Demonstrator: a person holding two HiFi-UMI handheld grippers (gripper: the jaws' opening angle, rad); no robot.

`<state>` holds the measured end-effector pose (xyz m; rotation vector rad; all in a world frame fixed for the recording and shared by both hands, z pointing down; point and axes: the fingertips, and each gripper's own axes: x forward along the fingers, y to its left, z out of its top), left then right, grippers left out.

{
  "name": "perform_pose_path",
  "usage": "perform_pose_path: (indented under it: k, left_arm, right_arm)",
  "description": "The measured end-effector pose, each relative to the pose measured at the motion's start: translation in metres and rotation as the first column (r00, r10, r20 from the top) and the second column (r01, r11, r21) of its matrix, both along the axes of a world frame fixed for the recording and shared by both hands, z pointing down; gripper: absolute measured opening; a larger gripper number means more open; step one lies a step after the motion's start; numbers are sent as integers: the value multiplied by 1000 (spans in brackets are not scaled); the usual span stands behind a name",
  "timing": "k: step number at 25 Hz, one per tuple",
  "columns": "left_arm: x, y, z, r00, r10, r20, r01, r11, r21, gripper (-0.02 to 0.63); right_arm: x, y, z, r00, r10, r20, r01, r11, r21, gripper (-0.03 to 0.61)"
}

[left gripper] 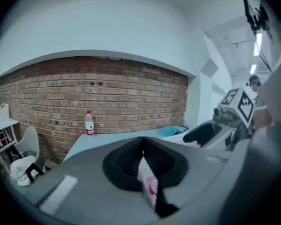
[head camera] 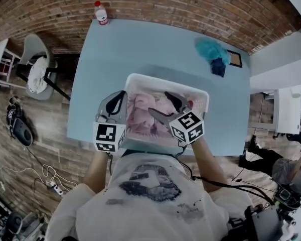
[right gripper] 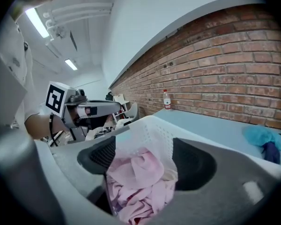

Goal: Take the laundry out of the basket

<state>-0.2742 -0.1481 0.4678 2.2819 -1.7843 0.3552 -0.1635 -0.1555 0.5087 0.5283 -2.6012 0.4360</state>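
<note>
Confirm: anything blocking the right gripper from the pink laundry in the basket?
Nothing visible. The right gripper is open just over the pink laundry inside the basket, and the cloth already sits between its jaws. The basket's mesh wall is beyond the cloth, not in front of it.

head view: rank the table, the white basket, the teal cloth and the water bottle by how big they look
1. table
2. basket
3. teal cloth
4. bottle
The bottle and the cloth sit farthest from the camera, so they may look smaller than they really are.
</note>
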Motion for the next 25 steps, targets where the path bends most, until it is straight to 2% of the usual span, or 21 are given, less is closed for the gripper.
perform_pose_path:
  k: [4, 6, 10, 16, 19, 25]
  left_arm:
    - [-4, -3, 1, 1000, -19, 0, 19, 1000, 2, -9]
    - [-7, -5, 0, 999, -31, -3, 32, 999, 3, -8]
    - [-14, -6, 3, 998, -56, -7, 56, 998, -4, -8]
    - [-22, -7, 7, 995, -96, -7, 95, 995, -14, -8]
    - [-24, -6, 10, 994, -109, -7, 109, 994, -20, -9]
    - [-29, -4, 9, 991, -135, -4, 135, 991, -16, -9]
  right_arm:
    - [-14, 8, 19, 993, -111, -41, 110, 994, -18, 467]
    - [-22, 11, 31, 983, -169, -71, 168, 986, -24, 497]
    - [-34, 13, 54, 958, -256, -132, 255, 967, -24, 503]
    - [-48, 25, 78, 912, -384, -145, 375, 923, -86, 522]
    - [-54, 28, 94, 890, -420, -178, 408, 907, -102, 532]
    - [-68, 47, 126, 813, -524, -254, 505, 851, -143, 532]
